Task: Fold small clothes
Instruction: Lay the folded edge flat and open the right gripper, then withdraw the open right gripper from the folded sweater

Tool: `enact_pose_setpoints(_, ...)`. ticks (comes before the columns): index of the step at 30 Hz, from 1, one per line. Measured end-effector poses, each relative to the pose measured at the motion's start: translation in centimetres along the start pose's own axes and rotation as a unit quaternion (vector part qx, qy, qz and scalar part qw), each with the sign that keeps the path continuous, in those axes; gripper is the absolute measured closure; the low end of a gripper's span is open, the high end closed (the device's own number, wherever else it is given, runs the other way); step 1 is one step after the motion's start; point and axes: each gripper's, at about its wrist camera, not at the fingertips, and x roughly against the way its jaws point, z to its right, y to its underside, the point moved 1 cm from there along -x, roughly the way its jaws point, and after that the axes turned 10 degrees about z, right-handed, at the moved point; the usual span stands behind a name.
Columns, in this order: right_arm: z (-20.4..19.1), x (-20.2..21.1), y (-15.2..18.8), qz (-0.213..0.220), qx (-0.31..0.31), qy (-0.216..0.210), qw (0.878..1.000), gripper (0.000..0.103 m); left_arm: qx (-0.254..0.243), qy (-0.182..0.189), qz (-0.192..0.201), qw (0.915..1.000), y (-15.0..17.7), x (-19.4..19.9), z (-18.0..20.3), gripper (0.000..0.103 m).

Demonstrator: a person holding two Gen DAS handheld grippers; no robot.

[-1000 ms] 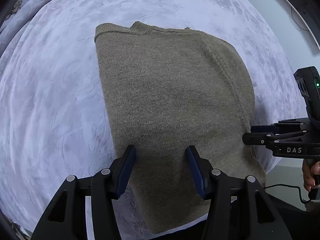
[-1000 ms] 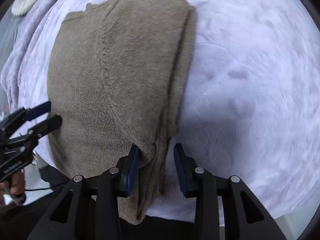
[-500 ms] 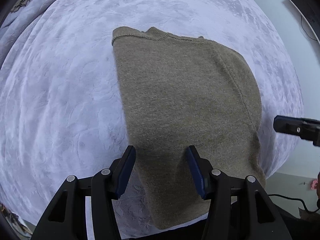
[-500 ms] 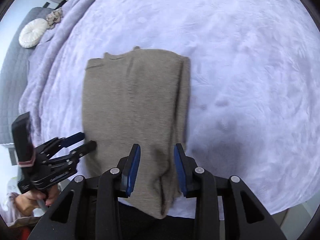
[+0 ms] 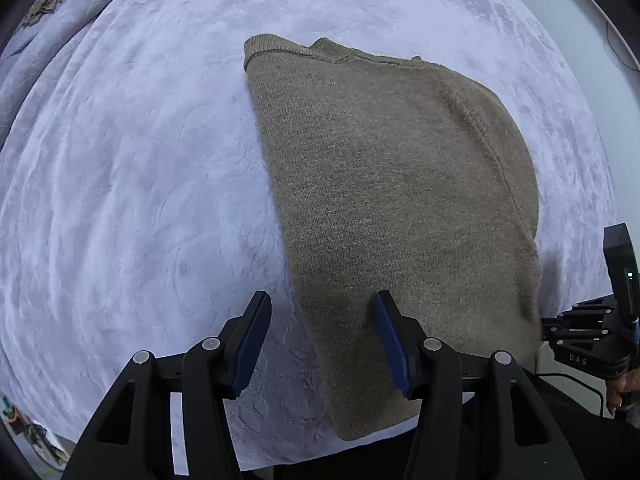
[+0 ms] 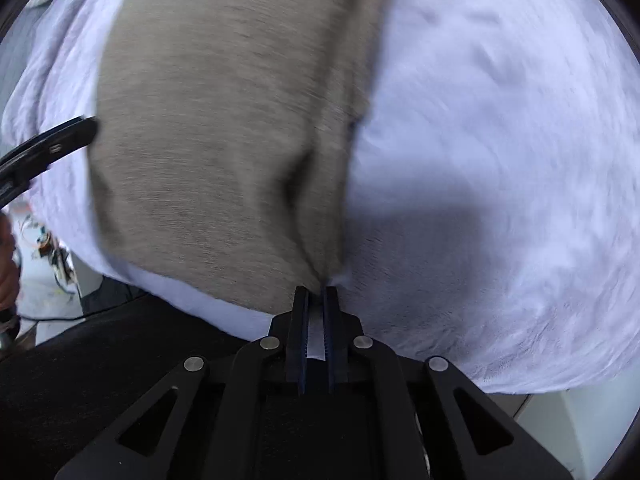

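lavender bedspread point(image 5: 120, 200) | left tongs point(image 5: 320, 340) agape over sweater point(image 5: 392, 200) | right tongs point(image 6: 315, 300) pinching its corner

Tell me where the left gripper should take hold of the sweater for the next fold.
Probably the near left corner of the sweater, coming in from the bed's near edge. That hem hangs just past the blanket, so the open left gripper can slide one finger underneath it.

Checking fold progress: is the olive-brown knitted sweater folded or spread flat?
Folded. The olive-brown knitted sweater lies as a narrow rectangle on the lavender blanket, no sleeves out; layered edges show along its right side.
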Motion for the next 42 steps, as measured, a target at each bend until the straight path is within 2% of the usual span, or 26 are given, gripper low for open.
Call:
enact_pose_setpoints(1, 1.1, -0.1, 0.5, -0.006, -0.016, 0.003, 1.000, 0.099, -0.003, -0.001, 0.000, 1.0000, 0.0, 0.1, -0.1, 0.048)
enact_pose_setpoints(3, 2.8, 1.3, 1.0, 0.008, -0.059, -0.027, 0.998, 0.099, -0.003, -0.002, 0.001, 1.0000, -0.1, 0.4, -0.3, 0.048)
enact_pose_setpoints(6, 3.3, 5.5, -0.2, 0.086, -0.074, -0.072, 0.991, 0.098, -0.003, -0.004, 0.001, 1.0000, -0.3, 0.3, -0.5, 0.048)
enact_pose_setpoints(8, 2.7, 7.8, -2.4, 0.134, -0.086, -0.099, 0.982, 0.096, -0.002, -0.007, 0.000, 1.0000, -0.5, 0.1, 0.2, 0.048)
enact_pose_setpoints(10, 2.4, 8.5, -4.1, 0.157, -0.099, -0.126, 0.974, 0.079, -0.003, -0.007, 0.000, 1.0000, -0.8, 0.2, 0.3, 0.048)
enact_pose_setpoints(11, 2.4, 8.6, -5.1, 0.166, -0.106, -0.136, 0.971, 0.056, -0.005, -0.009, 0.002, 0.9999, -0.9, 0.2, 0.6, 0.048)
enact_pose_setpoints(12, 2.2, 8.6, -5.9, 0.172, -0.108, -0.142, 0.969, 0.048, -0.007, -0.011, 0.004, 0.9999, -0.9, 0.2, 0.8, 0.048)
enact_pose_setpoints(13, 2.3, 8.5, -6.7, 0.172, -0.105, -0.144, 0.969, 0.048, -0.008, -0.012, 0.004, 0.9999, -0.9, 0.2, 1.0, 0.048)
enact_pose_setpoints(14, 1.9, 7.9, -7.5, 0.164, -0.097, -0.135, 0.972, 0.056, -0.008, -0.014, 0.004, 0.9999, -1.0, 0.2, 1.0, 0.048)
enact_pose_setpoints(15, 1.8, 7.8, -8.0, 0.153, -0.090, -0.110, 0.978, 0.072, -0.006, -0.015, 0.005, 0.9998, -1.0, 0.3, 1.0, 0.048)
enact_pose_setpoints(16, 1.7, 7.0, -8.5, 0.140, -0.081, -0.079, 0.984, 0.074, -0.004, -0.017, 0.005, 0.9998, -0.9, 0.4, 1.0, 0.048)
enact_pose_setpoints(20, 2.1, 6.1, -8.9, 0.132, -0.083, -0.054, 0.986, 0.074, 0.004, -0.021, 0.005, 0.9998, -0.7, 0.8, 0.5, 0.048)
enact_pose_setpoints(23, 2.7, 6.9, -8.0, 0.137, -0.095, -0.054, 0.984, 0.072, 0.008, -0.019, 0.007, 0.9998, -0.7, 0.9, 0.4, 0.048)
enact_pose_setpoints(27, 4.8, 8.3, -6.8, 0.132, -0.105, -0.021, 0.985, 0.072, 0.009, -0.019, 0.006, 0.9998, -0.8, 0.8, 0.3, 0.048)
enact_pose_setpoints(34, 7.8, 10.2, -3.6, 0.125, -0.130, -0.029, 0.983, 0.069, -0.001, -0.019, 0.004, 0.9998, -1.4, 0.9, 0.5, 0.048)
enact_pose_setpoints(36, 6.8, 10.3, -3.4, 0.126, -0.124, -0.028, 0.984, 0.067, -0.003, -0.019, 0.004, 0.9998, -1.5, 0.9, 0.8, 0.048)
enact_pose_setpoints(39, 4.3, 10.0, -3.7, 0.128, -0.109, -0.026, 0.985, 0.060, -0.005, -0.022, 0.003, 0.9997, -1.8, 0.9, 1.1, 0.048)
enact_pose_setpoints(42, 2.3, 9.5, -4.1, 0.127, -0.094, -0.023, 0.987, 0.059, -0.004, -0.023, 0.003, 0.9997, -2.0, 1.1, 1.1, 0.048)
